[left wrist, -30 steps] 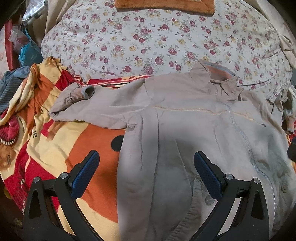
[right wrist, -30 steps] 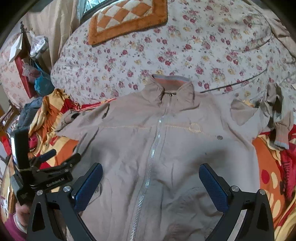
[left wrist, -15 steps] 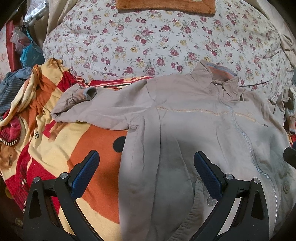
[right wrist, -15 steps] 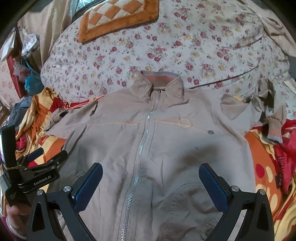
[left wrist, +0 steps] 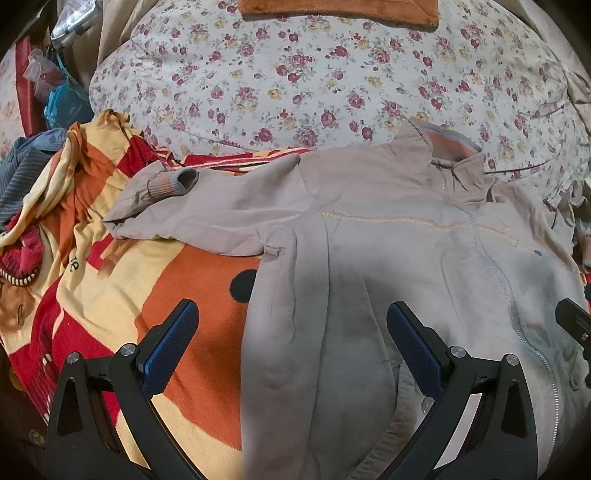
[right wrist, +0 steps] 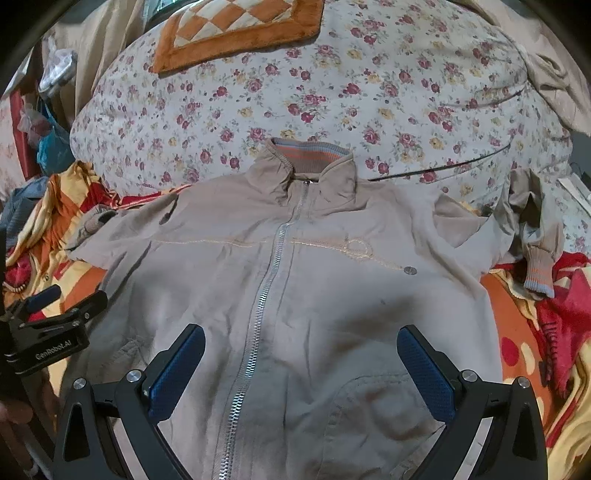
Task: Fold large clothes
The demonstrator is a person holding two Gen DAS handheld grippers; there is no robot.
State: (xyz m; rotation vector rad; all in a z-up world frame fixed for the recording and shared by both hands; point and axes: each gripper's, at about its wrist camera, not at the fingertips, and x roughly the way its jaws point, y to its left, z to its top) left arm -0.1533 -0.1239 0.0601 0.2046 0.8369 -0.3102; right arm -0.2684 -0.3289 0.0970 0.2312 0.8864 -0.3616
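Note:
A beige zip-up jacket (right wrist: 332, 288) lies flat, front up and zipped, on a bed; it also shows in the left wrist view (left wrist: 406, 266). Its left sleeve (left wrist: 207, 206) is spread sideways with the ribbed cuff (left wrist: 173, 184) at the end. The right sleeve (right wrist: 532, 229) is bunched up at the right, cuff (right wrist: 537, 271) hanging down. My left gripper (left wrist: 291, 347) is open and empty, hovering over the jacket's left side edge. My right gripper (right wrist: 301, 363) is open and empty above the lower front. The left gripper also shows in the right wrist view (right wrist: 55, 314).
The jacket rests on an orange, red and yellow blanket (left wrist: 122, 295). A floral quilt (right wrist: 332, 92) bulges behind the collar, with an orange checkered mat (right wrist: 236, 29) on top. Striped grey cloth (left wrist: 22, 173) and bags (left wrist: 62, 99) sit at the far left.
Both grippers have shifted a little: the right wrist view moved rightward so the zipper now sits more centred and left of it. The jacket has not moved. Both stay open.

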